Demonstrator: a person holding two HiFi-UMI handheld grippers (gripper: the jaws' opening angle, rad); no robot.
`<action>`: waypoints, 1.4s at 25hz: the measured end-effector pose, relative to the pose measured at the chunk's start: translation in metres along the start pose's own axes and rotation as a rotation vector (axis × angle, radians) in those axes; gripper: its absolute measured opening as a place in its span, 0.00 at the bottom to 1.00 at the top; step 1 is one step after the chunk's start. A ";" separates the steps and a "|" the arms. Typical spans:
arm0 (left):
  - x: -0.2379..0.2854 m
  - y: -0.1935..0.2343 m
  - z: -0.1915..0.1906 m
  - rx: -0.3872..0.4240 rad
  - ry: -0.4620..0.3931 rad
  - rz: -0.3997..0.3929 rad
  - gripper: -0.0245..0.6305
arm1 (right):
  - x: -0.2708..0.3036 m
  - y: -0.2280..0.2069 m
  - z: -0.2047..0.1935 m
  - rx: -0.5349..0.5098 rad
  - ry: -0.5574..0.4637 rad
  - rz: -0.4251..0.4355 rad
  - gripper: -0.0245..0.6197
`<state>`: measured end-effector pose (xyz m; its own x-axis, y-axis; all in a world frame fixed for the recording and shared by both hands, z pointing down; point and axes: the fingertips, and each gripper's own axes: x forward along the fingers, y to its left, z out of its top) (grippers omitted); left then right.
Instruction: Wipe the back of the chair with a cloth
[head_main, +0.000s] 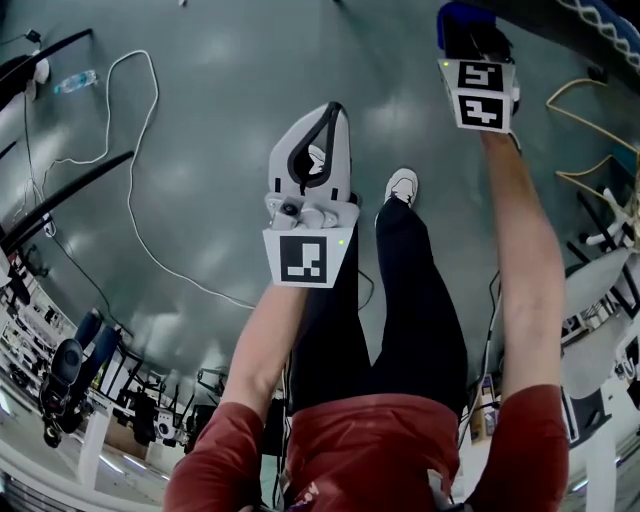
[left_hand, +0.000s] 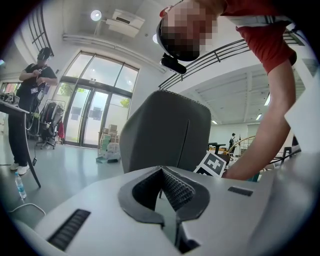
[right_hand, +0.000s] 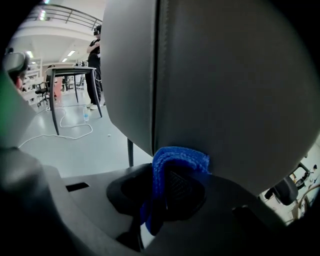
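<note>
The grey chair back (right_hand: 225, 75) fills the right gripper view. A folded blue cloth (right_hand: 172, 160) sits in my right gripper (right_hand: 175, 175), which is shut on it, and the cloth presses against the lower part of the chair back. In the head view the right gripper (head_main: 472, 45) reaches far forward with the cloth (head_main: 455, 18) against the dark chair (head_main: 560, 20). My left gripper (head_main: 333, 108) hangs over the floor, shut and holding nothing. Its own view shows the jaws of the left gripper (left_hand: 161, 170) pointing at the chair back (left_hand: 165, 130) from a short distance, not touching it.
A white cable (head_main: 130, 150) loops across the grey floor, with a water bottle (head_main: 75, 80) and dark table legs (head_main: 60, 190) at the left. The holder's shoe (head_main: 402, 185) is below the left gripper. Another person (left_hand: 30, 95) stands by a table far left.
</note>
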<state>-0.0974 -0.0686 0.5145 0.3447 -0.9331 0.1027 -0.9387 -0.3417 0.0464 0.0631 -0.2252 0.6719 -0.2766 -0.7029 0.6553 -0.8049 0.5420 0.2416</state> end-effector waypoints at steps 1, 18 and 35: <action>-0.003 0.007 0.000 -0.004 0.000 0.009 0.06 | 0.003 0.008 0.004 -0.010 -0.002 0.010 0.13; -0.037 0.093 -0.003 -0.034 0.000 0.090 0.06 | 0.037 0.139 0.098 -0.091 -0.088 0.149 0.13; -0.069 0.117 0.002 -0.030 0.012 0.049 0.06 | 0.036 0.196 0.104 -0.080 -0.059 0.138 0.13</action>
<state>-0.2310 -0.0445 0.5104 0.2985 -0.9472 0.1174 -0.9539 -0.2919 0.0704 -0.1589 -0.1926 0.6685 -0.4143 -0.6439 0.6433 -0.7134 0.6686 0.2098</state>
